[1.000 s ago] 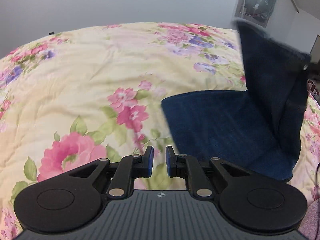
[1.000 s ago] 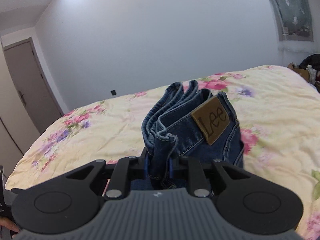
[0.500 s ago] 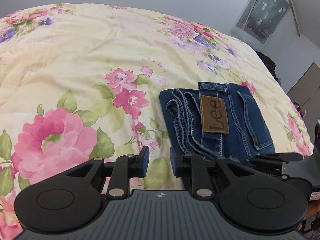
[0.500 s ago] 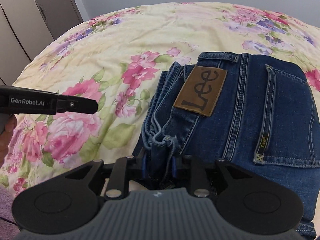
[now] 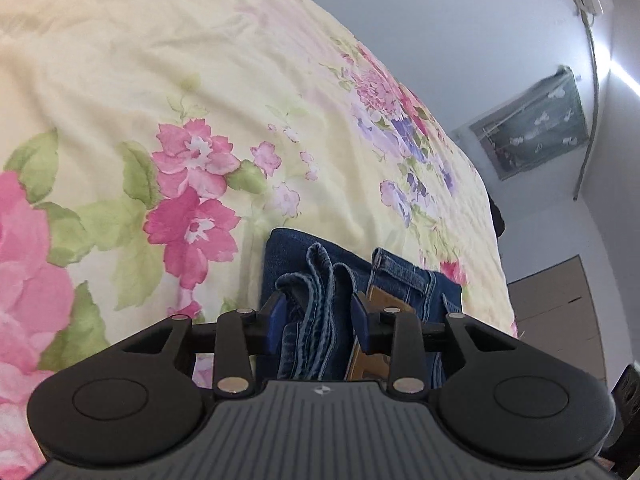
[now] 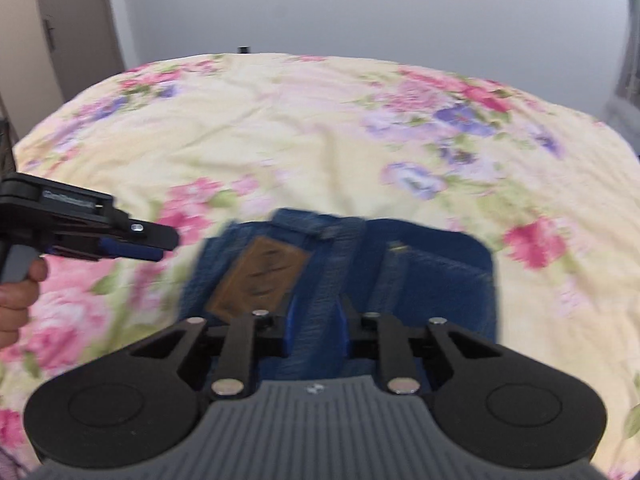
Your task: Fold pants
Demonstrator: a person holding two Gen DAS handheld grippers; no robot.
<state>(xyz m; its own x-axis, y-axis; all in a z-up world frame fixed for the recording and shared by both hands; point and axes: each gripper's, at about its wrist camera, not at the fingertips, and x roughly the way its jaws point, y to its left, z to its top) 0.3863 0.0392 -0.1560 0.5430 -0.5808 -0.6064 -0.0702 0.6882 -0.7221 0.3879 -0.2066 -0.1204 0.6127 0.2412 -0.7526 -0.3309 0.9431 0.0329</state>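
1. Denim, dark blue: the pants (image 5: 320, 280) were folded into a compact stack with a brown leather patch (image 6: 260, 276) on top, bunched waistband edges at one side, lying on the floral bedspread (image 5: 160, 100).
2. Left gripper (image 5: 319, 322) had its blue pads either side of the bunched waistband folds; the jaws had just been opening and stood moderately apart, with a gap at each pad, so no clamp.
3. Right gripper (image 6: 314, 330) straddled a strip of denim just right of the patch; its jaws had just been closing and the pads looked pressed on the fabric, though that view was motion-blurred.
4. In the right view my left gripper (image 6: 132, 246) hung just beside the stack's left edge, my hand (image 6: 18, 296) on its handle.
5. Versus a second earlier: the pants were hanging raised in my right gripper then, now flat on the bed; the left gripper was nearly closed with nothing between its pads, clear of the denim, now at the waistband.
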